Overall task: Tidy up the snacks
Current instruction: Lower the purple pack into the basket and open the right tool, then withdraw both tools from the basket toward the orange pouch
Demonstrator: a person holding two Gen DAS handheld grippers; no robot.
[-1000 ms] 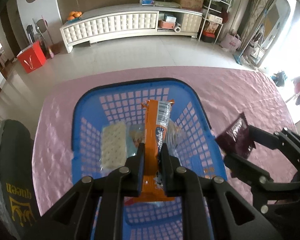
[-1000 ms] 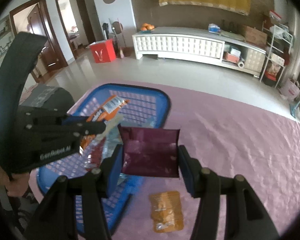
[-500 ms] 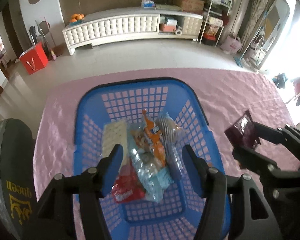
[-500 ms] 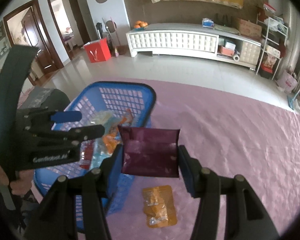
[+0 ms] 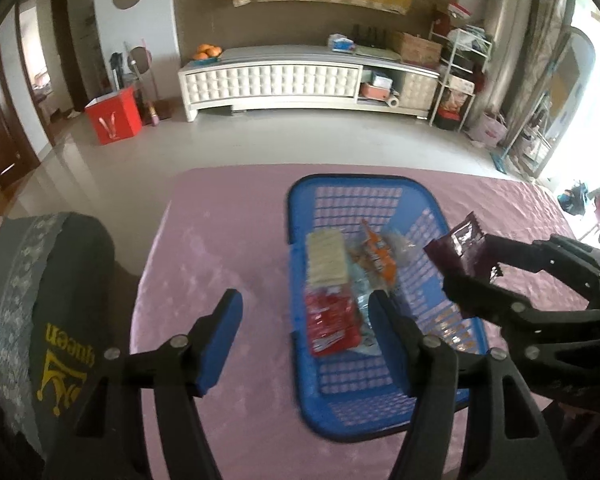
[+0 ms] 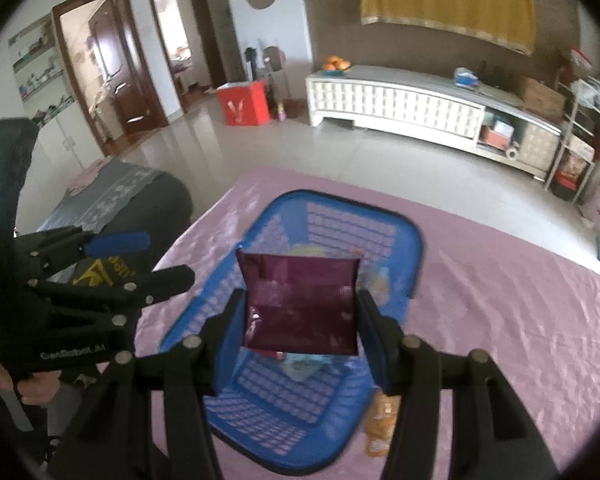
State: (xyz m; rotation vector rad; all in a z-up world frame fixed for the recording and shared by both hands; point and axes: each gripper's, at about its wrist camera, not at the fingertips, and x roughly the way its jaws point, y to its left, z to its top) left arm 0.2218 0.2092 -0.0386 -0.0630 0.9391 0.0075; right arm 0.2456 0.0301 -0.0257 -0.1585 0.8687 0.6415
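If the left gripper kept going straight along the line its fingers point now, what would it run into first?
Most likely the pink tablecloth, just left of the blue basket. The left gripper stands open and empty, with bare cloth ahead between its fingers; its right finger overlaps the basket, so depth is uncertain there.

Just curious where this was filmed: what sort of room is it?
Most likely a home living room: a long white cabinet with oranges on it by the wall, a tiled floor, and doorways to other rooms.
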